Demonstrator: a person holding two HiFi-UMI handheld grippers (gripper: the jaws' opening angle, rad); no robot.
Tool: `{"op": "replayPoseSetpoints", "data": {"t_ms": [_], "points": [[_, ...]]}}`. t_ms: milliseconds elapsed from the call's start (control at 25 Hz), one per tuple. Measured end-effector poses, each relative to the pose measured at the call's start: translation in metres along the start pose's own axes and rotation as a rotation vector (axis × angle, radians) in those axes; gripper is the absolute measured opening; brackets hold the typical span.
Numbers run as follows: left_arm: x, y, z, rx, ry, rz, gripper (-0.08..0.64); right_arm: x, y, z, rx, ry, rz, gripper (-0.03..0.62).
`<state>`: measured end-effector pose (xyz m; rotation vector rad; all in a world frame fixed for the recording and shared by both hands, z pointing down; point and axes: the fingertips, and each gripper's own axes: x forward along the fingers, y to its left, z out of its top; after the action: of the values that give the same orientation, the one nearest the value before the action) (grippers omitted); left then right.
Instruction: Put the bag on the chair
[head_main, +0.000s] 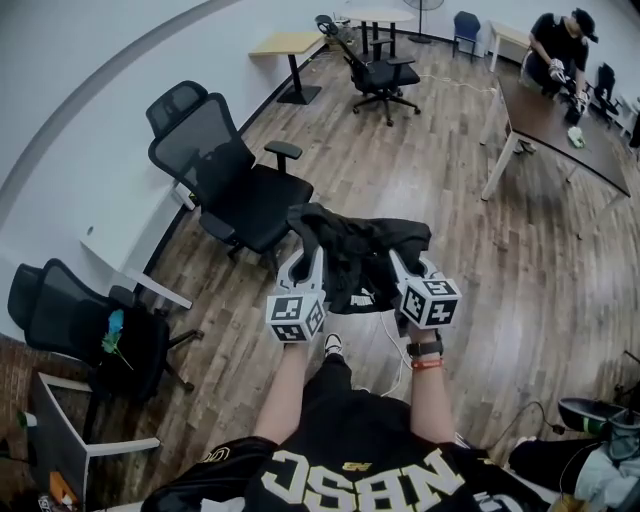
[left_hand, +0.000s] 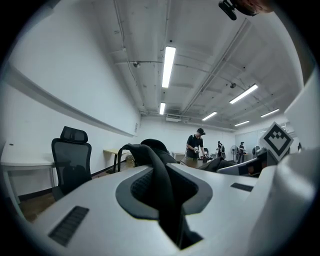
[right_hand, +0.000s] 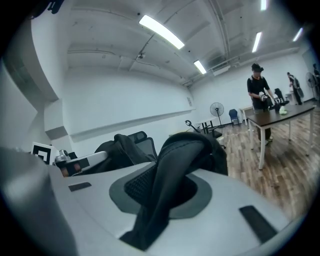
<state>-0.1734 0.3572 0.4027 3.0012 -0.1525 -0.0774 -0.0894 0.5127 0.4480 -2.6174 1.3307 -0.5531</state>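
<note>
1. Left tool (head_main: 303, 262) is clamped on a strap of the black bag (head_main: 355, 245).
2. My right tool (head_main: 405, 265) pinches another strap.
3. Bag hangs between them, near the black chair (head_main: 245, 195).

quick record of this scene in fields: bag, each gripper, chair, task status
bag: black, held up over the floor between both grippers
left gripper: shut on a strap of the bag
right gripper: shut on a strap of the bag
chair: black office chair, seat bare, ahead and left of the bag
status: bag not yet on the chair
</note>
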Motion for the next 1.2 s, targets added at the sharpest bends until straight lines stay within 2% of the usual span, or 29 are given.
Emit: {"op": "replayPoseSetpoints", "data": {"t_ms": [160, 280, 560, 680, 920, 1200], "points": [[0.053, 0.017, -0.012, -0.022, 0.009, -0.022, 0.058, 0.043, -0.027, 0.006, 0.007, 0.023, -0.031, 0.072], [0.103, 0.028, -0.015, -0.050, 0.003, -0.048, 0.058, 0.075, -0.050, 0.025, -0.007, 0.026, -0.063, 0.072], [0.214, 0.067, 0.009, -0.071, -0.025, -0.092, 0.058, 0.162, -0.085, 0.091, -0.040, 0.031, -0.097, 0.074], [0.256, 0.099, 0.021, -0.065, -0.048, -0.091, 0.058, 0.215, -0.089, 0.117, -0.056, 0.025, -0.083, 0.074], [0.311, 0.179, 0.030, -0.056, -0.071, -0.025, 0.058, 0.317, -0.075, 0.138, -0.078, 0.021, -0.005, 0.074], [0.330, 0.254, 0.019, -0.079, -0.047, 0.117, 0.058, 0.408, -0.043, 0.129, -0.115, 0.129, 0.130, 0.075]]}}
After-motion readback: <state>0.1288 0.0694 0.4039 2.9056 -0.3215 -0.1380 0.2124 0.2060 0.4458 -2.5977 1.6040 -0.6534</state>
